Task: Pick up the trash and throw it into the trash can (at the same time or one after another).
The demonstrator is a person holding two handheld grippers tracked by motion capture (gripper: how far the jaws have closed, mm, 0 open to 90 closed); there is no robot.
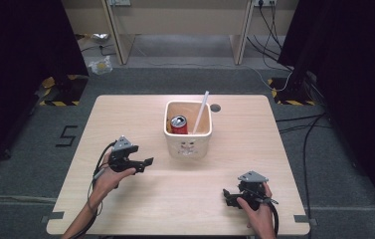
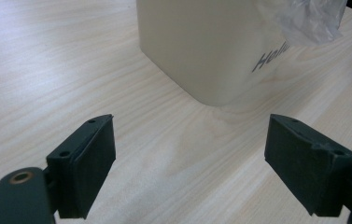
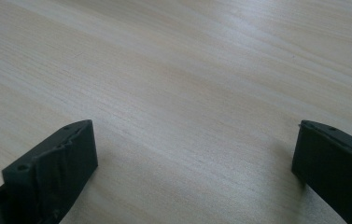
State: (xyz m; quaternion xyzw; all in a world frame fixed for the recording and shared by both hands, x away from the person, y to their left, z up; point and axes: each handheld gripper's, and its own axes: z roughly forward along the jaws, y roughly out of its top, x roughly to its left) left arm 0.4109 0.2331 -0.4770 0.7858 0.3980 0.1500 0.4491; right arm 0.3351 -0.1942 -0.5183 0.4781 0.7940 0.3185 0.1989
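While the cream bin (image 1: 188, 134) stands mid-bench (image 1: 125, 114) in the high view, holding a red can (image 1: 178, 124) and a white straw (image 1: 201, 111), the left tool (image 1: 145, 163) hovers near its left side and the right tool (image 1: 226, 195) sits well apart near the front edge. Seen from the left gripper view, wide jaws face the bin's (image 2: 201, 46) corner, clear plastic (image 2: 311, 18) hanging over its rim. Seen from the right gripper view, wide jaws frame bare wood (image 3: 187, 93).

Cream square bin (image 1: 188, 144), upright at the middle of the surface (image 1: 125, 107), open-topped; inside it a red can (image 1: 178, 124) and a leaning white straw (image 1: 201, 110).
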